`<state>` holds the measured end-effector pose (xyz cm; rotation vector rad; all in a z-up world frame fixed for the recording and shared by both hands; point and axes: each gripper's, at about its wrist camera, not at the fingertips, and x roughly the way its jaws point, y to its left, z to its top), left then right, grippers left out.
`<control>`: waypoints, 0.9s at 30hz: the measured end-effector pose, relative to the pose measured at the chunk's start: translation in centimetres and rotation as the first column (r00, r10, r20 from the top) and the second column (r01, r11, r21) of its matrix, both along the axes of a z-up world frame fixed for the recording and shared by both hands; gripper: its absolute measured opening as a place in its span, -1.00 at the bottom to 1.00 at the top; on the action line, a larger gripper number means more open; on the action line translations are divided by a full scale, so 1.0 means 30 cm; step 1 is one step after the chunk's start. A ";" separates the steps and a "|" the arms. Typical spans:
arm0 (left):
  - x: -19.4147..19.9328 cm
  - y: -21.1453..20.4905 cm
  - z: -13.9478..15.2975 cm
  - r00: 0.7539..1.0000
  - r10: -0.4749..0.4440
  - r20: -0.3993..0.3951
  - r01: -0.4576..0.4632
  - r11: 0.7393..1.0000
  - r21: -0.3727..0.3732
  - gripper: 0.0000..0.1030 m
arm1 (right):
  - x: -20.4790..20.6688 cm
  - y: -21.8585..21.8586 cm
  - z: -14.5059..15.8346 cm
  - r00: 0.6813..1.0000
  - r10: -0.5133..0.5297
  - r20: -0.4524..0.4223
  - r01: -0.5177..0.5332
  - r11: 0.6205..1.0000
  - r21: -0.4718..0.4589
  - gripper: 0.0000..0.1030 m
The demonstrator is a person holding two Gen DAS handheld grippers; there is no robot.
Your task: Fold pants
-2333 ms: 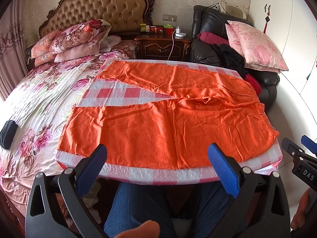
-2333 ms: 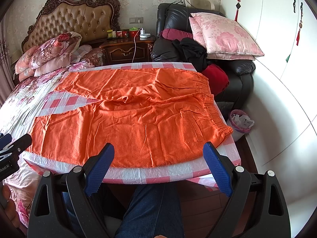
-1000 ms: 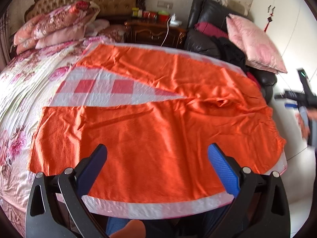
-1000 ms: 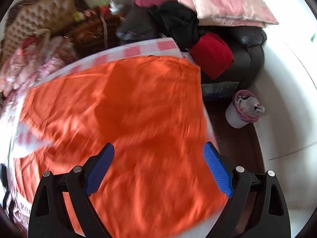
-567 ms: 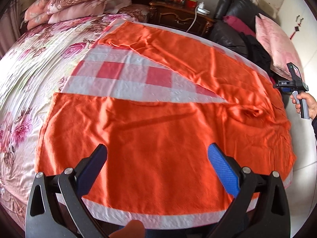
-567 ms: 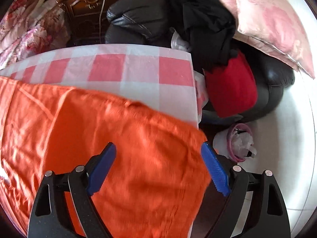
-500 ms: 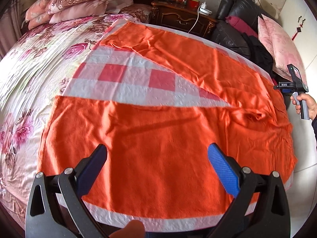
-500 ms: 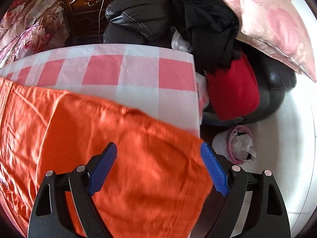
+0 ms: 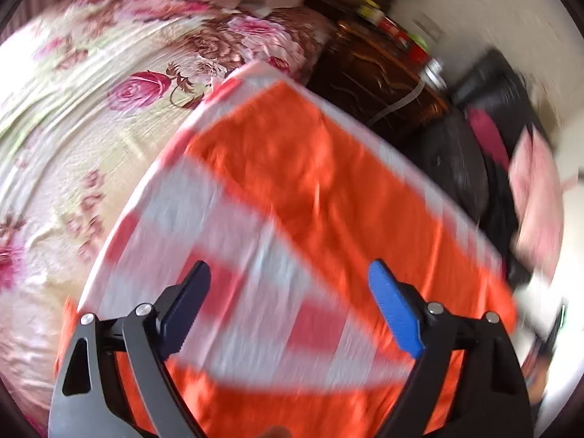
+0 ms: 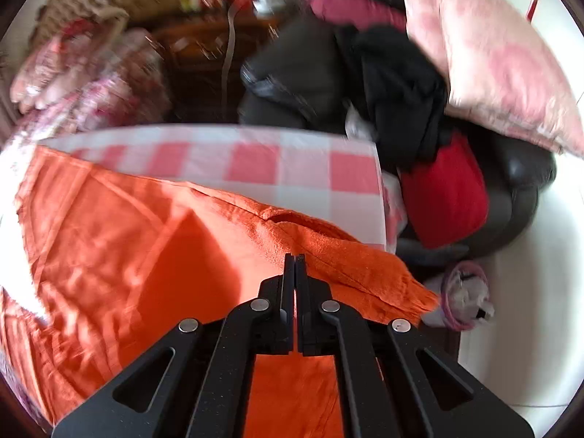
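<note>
Orange pants (image 9: 310,168) lie spread on a pink-and-white checked cloth (image 9: 204,219) over the bed. In the blurred left wrist view my left gripper (image 9: 288,270) hovers over the checked wedge between the two legs. Its jaws are closing, still wide apart, and no fabric is pinched between them. In the right wrist view my right gripper (image 10: 295,257) is shut on the raised waistband edge of the pants (image 10: 127,255), near the far right corner of the checked cloth (image 10: 255,160). The fabric ridges up toward its tips.
A floral bedspread (image 9: 73,109) lies to the left, and a dark wooden nightstand (image 9: 372,80) stands behind. Right of the bed stands a black armchair (image 10: 292,73) with a pink pillow (image 10: 492,54), dark clothes and a red cushion (image 10: 445,189). A small bin (image 10: 467,299) stands on the floor.
My left gripper has swept across the pants toward the far leg and rolled, and its jaws have narrowed a little. The right gripper's jaws have shut at the waistband.
</note>
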<state>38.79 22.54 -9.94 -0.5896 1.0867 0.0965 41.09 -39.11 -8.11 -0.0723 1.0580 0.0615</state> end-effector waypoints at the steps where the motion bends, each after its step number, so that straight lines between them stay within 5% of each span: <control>1: 0.046 0.016 -0.003 1.000 0.014 -0.001 -0.014 1.000 -0.013 0.69 | -0.027 0.011 0.030 1.000 0.013 0.019 -0.013 1.000 0.012 -0.98; 6: 0.345 0.073 -0.086 0.995 0.077 -0.070 -0.086 0.986 -0.144 0.54 | -0.280 0.094 0.180 0.987 0.117 0.110 -0.126 0.989 0.077 -0.98; 10: 0.473 0.065 -0.147 0.990 0.092 -0.105 -0.109 0.980 -0.169 0.51 | -0.468 0.146 0.242 0.971 0.191 0.143 -0.209 0.969 0.128 -0.98; 20: 0.568 0.035 -0.245 0.979 0.100 -0.180 -0.141 0.963 -0.231 0.05 | -0.756 0.184 0.233 0.962 0.245 0.123 -0.266 0.942 0.206 -0.98; 22: 0.576 0.033 -0.244 0.979 0.091 -0.181 -0.129 0.969 -0.210 -0.16 | -0.773 0.169 0.228 0.964 0.238 0.120 -0.260 0.940 0.222 -0.98; 23: 0.573 0.036 -0.247 0.978 0.083 -0.189 -0.125 0.968 -0.217 -0.84 | -0.776 0.163 0.227 0.966 0.231 0.119 -0.253 0.941 0.225 -0.98; 27: 0.511 0.070 -0.186 0.982 0.096 -0.166 -0.134 0.961 -0.240 -0.97 | -0.748 0.103 0.219 0.979 0.169 0.112 -0.190 0.957 0.220 -0.98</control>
